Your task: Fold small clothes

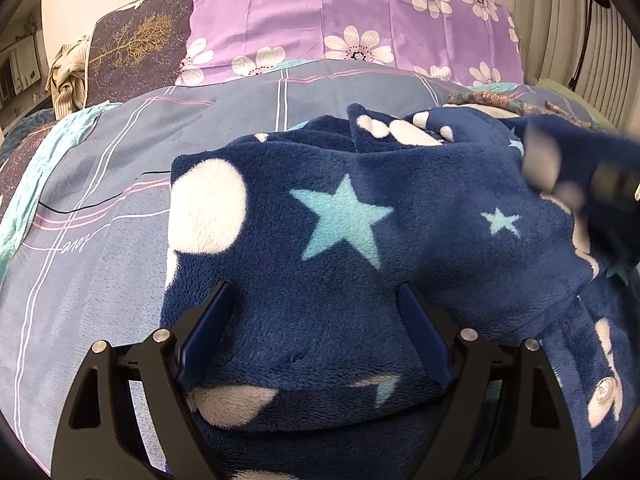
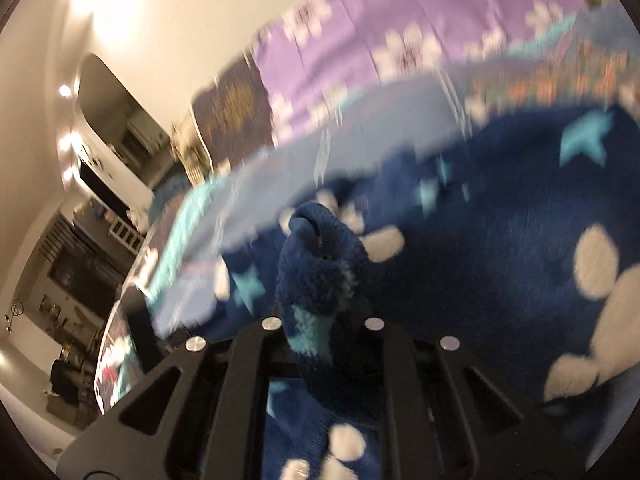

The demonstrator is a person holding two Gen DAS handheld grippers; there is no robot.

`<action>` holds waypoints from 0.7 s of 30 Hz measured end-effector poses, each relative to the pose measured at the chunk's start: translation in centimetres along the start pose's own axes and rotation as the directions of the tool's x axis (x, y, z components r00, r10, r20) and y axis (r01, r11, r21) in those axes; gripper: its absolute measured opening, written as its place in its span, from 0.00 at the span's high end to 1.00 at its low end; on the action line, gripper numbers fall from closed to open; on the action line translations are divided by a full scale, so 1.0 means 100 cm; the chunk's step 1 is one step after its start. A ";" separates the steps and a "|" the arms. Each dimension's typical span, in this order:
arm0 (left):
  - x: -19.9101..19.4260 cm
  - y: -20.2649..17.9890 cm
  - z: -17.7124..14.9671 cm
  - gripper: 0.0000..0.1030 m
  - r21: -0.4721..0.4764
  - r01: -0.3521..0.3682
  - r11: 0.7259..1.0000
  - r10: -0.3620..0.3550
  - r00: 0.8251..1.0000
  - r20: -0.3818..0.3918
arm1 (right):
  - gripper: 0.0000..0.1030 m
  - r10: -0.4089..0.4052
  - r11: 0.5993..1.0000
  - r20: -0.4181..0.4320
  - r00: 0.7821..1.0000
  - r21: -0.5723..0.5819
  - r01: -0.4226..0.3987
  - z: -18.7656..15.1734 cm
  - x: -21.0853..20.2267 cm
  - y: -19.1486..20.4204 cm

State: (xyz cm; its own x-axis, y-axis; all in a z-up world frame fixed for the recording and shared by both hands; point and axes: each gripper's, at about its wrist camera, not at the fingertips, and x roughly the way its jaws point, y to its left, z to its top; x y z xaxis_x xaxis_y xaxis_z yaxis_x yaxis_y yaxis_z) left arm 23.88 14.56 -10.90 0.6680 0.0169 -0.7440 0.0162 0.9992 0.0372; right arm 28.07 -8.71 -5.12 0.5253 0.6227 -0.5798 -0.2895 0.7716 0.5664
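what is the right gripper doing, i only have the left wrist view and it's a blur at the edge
Observer: The right gripper is shut on a bunched fold of the navy fleece garment.
Operator: is the left one gripping too
Observer: No. The left gripper is open, its fingers astride a fold without pinching it.
Operator: anything else near the fleece on the right side
Observer: A patterned cloth with orange marks lies beyond the fleece on the bedsheet.
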 end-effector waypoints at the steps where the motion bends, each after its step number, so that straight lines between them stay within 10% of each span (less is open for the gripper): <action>1: -0.001 0.001 0.001 0.18 -0.005 0.007 1.000 -0.007 1.000 0.003 | 0.90 -0.011 1.000 -0.008 1.000 -0.014 0.011 -0.006 0.003 -0.003; 6: -0.029 -0.002 0.012 0.17 -0.108 0.166 0.980 -0.159 0.985 0.072 | 0.89 0.008 0.999 -0.001 1.000 -0.044 -0.008 -0.018 0.002 -0.007; 11: -0.042 -0.033 0.038 0.10 -0.255 0.523 0.813 -0.515 0.851 0.103 | 0.83 0.001 0.994 0.032 0.999 -0.107 0.003 -0.029 0.006 -0.002; 21: 0.018 -0.099 0.057 0.06 -0.398 0.499 0.770 -0.571 0.817 -0.080 | 0.71 0.004 0.986 0.037 0.999 -0.166 0.002 -0.041 0.004 0.003</action>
State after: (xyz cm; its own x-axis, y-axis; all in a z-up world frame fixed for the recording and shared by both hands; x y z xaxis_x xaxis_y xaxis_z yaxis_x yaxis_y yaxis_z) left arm 29.13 4.49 -8.84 0.4772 -0.5540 -0.6822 0.0499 0.7921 -0.6084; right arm 24.87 -7.75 -7.60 0.5532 0.6209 -0.5553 -0.4177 0.7836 0.4599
